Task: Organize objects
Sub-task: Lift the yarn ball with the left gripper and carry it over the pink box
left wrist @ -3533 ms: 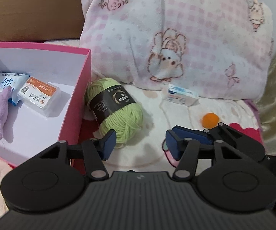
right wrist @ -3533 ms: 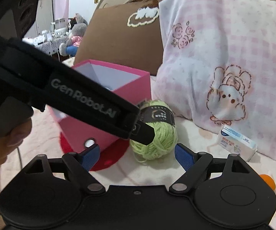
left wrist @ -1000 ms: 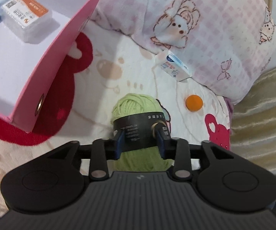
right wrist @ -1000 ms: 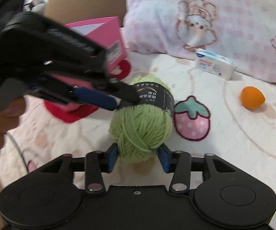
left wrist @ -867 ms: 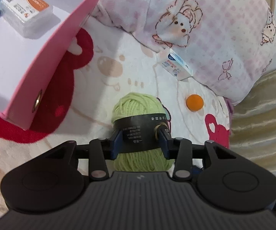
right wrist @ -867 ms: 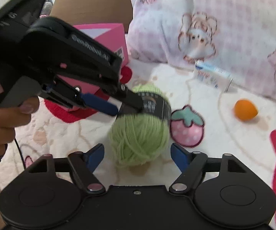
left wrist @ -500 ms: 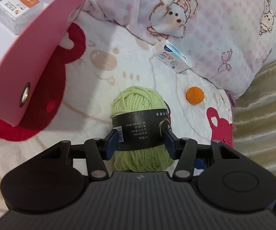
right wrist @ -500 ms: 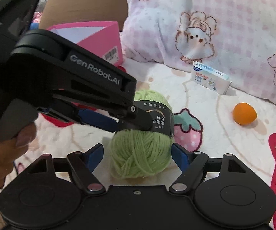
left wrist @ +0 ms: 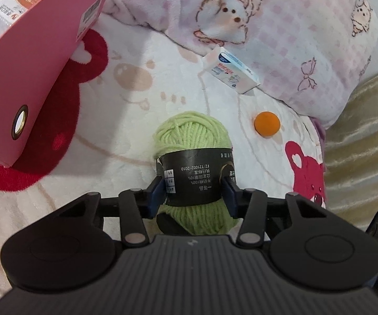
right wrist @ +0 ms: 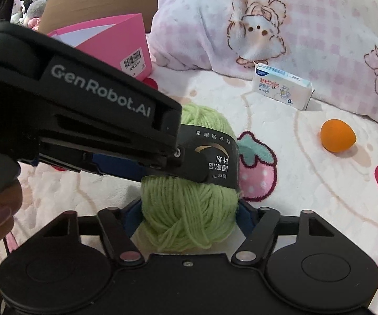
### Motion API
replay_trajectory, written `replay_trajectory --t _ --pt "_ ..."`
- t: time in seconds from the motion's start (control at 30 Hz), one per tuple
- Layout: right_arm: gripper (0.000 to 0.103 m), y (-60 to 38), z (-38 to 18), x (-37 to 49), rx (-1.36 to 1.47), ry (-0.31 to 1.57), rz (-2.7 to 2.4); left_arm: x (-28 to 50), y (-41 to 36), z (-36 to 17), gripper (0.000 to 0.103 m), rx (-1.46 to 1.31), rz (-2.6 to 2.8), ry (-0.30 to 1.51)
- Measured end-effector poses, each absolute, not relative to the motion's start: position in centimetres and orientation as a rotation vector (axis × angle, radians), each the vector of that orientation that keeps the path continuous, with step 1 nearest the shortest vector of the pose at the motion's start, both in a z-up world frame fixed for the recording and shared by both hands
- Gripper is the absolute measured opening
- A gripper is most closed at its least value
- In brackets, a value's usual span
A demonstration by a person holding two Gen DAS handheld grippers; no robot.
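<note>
- Left gripper (left wrist: 194, 197) clamps the green yarn ball (left wrist: 191, 136) by its black label, above the blanket.
- Right gripper (right wrist: 187, 219) fingers flank the yarn's lower end; contact unclear.
- Pink box (left wrist: 26, 60) at ten o'clock.

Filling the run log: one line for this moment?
left tongs: shut on yarn ball | right tongs: around yarn, contact unclear | pink box: yarn not in
</note>
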State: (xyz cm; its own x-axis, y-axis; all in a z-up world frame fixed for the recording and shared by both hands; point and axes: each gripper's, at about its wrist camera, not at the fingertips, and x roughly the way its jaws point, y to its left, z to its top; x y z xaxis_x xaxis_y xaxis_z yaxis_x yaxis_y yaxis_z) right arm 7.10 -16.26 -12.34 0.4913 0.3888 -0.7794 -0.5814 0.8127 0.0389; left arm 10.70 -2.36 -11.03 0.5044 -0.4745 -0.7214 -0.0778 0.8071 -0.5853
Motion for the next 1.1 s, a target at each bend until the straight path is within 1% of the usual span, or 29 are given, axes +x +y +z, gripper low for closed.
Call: replay_trajectory --t 0.13,0.23,0.63,1.1 --pt "0.066 -16.5 -12.1 6.9 -0.228 0.874 0.6 10.5 -2.4 -10.6 0.043 -0.618 -0.262 1.036" --pt "0.065 -16.7 -11.7 6.7 -0.209 0.884 0.607 10.3 -2.4 -10.1 0.041 -0.627 -0.258 1.054" --pt "0.065 -16.5 -8.9 5.9 -0.087 1.028 0.708 8.0 -1.9 -6.5 0.04 -0.543 -0.196 1.134" --pt "0.065 -14.9 -5.6 3.7 -0.154 1.068 0.74 5.2 -0.4 -3.4 0.04 -0.544 -0.18 1.121"
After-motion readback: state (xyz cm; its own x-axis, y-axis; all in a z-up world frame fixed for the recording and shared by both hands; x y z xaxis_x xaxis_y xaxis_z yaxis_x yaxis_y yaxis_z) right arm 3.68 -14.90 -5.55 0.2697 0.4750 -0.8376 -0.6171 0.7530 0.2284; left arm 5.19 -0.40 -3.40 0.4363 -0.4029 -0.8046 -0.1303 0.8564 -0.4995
